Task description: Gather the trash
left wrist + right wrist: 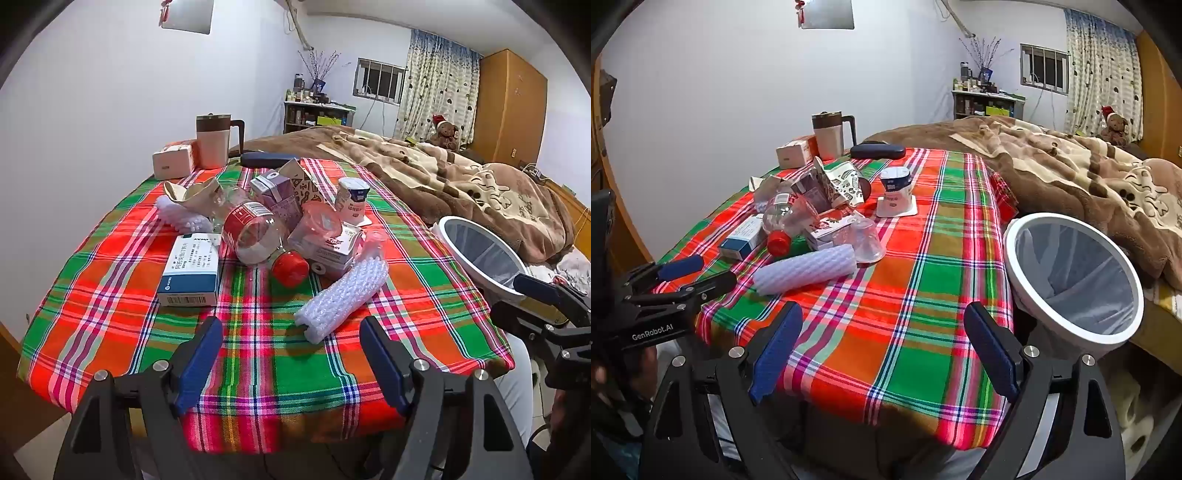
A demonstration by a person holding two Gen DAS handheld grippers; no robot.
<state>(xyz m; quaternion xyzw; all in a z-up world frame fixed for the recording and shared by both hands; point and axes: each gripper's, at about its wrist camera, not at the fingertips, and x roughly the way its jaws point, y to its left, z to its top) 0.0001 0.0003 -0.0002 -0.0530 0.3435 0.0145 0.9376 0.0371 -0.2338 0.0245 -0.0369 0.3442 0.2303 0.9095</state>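
trash (280, 236) heaped mid-table; my left gripper (291, 354) and right gripper (882, 343) gape empty. foam roll (341, 295) nearest the front edge looks light, squashy; i'd pinch its middle.

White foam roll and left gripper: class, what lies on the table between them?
Nothing but bare plaid tablecloth lies between the open left gripper and the white foam roll; the left wrist view shows it best.
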